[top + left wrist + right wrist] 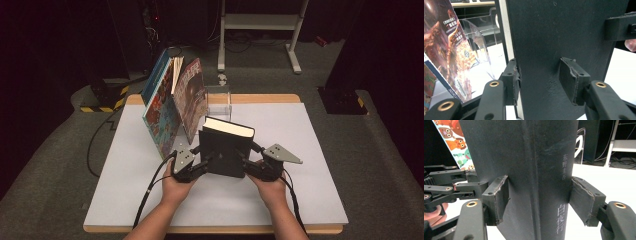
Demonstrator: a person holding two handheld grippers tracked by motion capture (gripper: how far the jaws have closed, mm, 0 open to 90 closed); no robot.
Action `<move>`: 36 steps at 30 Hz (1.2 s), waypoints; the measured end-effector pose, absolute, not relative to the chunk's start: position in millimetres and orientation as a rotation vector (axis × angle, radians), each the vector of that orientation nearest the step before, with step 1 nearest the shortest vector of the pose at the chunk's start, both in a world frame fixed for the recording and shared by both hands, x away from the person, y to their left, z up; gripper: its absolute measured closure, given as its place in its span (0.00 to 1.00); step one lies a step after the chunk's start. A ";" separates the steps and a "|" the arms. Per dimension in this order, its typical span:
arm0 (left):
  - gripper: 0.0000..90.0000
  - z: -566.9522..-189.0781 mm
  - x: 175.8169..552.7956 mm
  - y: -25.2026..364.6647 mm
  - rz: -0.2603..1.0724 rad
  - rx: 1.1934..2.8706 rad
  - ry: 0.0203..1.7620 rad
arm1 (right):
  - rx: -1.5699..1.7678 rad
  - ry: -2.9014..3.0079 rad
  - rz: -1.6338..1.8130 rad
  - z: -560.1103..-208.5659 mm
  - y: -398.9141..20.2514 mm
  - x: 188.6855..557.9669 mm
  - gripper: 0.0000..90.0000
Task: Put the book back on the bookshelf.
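Observation:
A thick black book stands upright in the middle of the white table top, its pale page edges facing up. My left gripper is shut on its left side. In the left gripper view, one pad presses the back by the page edge while the other pad lies on the black cover. My right gripper is shut on the book's right side. The right gripper view shows its pads clamped on either side of the spine, which bears pale printed characters.
Several colourful picture books lean together just behind and left of the black book. A clear plastic stand sits behind them near the table's far edge. A white frame and dark equipment stand on the floor beyond.

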State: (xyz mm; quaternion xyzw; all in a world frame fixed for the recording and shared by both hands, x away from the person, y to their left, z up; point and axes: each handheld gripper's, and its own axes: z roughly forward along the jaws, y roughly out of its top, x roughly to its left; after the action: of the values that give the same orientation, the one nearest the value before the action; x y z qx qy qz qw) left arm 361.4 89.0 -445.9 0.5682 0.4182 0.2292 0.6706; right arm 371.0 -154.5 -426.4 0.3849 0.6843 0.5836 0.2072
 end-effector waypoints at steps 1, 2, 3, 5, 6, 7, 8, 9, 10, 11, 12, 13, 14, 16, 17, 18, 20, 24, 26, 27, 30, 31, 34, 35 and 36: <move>0.58 -446.2 360.7 89.2 0.517 1.279 0.944 | 1.069 1.904 1.625 -426.5 -154.2 370.3 0.37; 0.58 -446.5 360.0 89.7 0.519 1.279 0.944 | 1.067 1.906 1.625 -426.5 -153.9 369.3 0.37; 0.58 -446.9 359.3 90.3 0.522 1.282 0.942 | 1.062 1.906 1.623 -426.4 -153.7 368.7 0.37; 0.58 -447.6 357.6 92.4 0.540 1.285 0.939 | 1.056 1.910 1.620 -426.3 -152.9 366.8 0.36; 0.60 -447.3 356.6 94.1 0.550 1.277 0.938 | 1.053 1.909 1.620 -426.5 -152.6 366.0 0.37; 0.60 -446.2 355.9 96.1 0.554 1.269 0.938 | 1.053 1.908 1.621 -426.8 -152.5 365.1 0.37; 0.60 -444.8 355.3 97.9 0.549 1.256 0.943 | 1.056 1.907 1.624 -427.0 -152.6 364.4 0.37; 0.60 -443.0 355.2 100.7 0.551 1.254 0.943 | 1.055 1.907 1.626 -427.2 -152.7 363.9 0.37; 0.60 -442.3 355.2 102.1 0.555 1.251 0.946 | 1.053 1.907 1.628 -427.2 -152.7 363.4 0.37; 0.59 -441.9 355.4 102.8 0.557 1.248 0.947 | 1.053 1.907 1.628 -427.2 -152.6 363.1 0.37; 0.58 -441.7 355.6 103.7 0.561 1.249 0.946 | 1.056 1.907 1.629 -427.1 -152.5 362.6 0.36; 0.58 -441.6 355.9 104.5 0.559 1.247 0.946 | 1.058 1.906 1.629 -427.1 -152.3 362.2 0.36; 0.56 -441.7 356.2 105.1 0.555 1.246 0.948 | 1.058 1.905 1.629 -427.1 -152.1 361.7 0.36; 0.54 -442.5 357.1 105.5 0.547 1.247 0.952 | 1.059 1.900 1.632 -427.6 -151.8 360.7 0.36; 0.53 -443.6 357.9 105.8 0.539 1.252 0.957 | 1.062 1.896 1.633 -427.6 -151.4 360.2 0.36; 0.49 -444.6 358.6 106.1 0.531 1.258 0.962 | 1.065 1.895 1.632 -427.5 -150.8 359.4 0.36; 0.47 -445.8 358.7 107.3 0.521 1.258 0.965 | 1.064 1.896 1.630 -427.3 -150.5 358.2 0.36; 0.43 -447.6 356.8 109.3 0.505 1.249 0.966 | 1.051 1.900 1.632 -427.9 -150.4 355.4 0.35; 0.41 -447.8 355.7 110.3 0.490 1.247 0.972 | 1.041 1.905 1.630 -428.0 -150.2 353.9 0.35; 0.41 -448.1 355.3 110.4 0.489 1.250 0.977 | 1.032 1.908 1.627 -428.1 -150.0 353.5 0.34; 0.39 -450.8 354.2 111.9 0.484 1.273 0.983 | 1.018 1.912 1.622 -428.3 -149.5 353.0 0.34; 0.39 -451.5 353.8 112.2 0.485 1.274 0.986 | 1.018 1.913 1.623 -428.3 -149.6 353.2 0.34; 0.38 -454.1 351.6 116.5 0.469 1.282 0.986 | 1.012 1.917 1.625 -428.4 -149.8 354.1 0.33; 0.38 -455.1 351.0 118.5 0.462 1.284 0.990 | 1.006 1.920 1.626 -428.4 -149.8 354.6 0.32; 0.37 -456.2 350.7 121.0 0.450 1.284 0.995 | 1.001 1.927 1.627 -428.3 -149.8 355.1 0.31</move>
State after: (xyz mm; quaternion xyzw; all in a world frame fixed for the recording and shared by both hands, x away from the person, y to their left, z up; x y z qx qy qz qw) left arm 350.7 121.0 -456.2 0.5686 0.4407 0.1995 0.6653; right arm 355.1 -149.8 -428.3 0.3606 0.6939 0.5859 0.2125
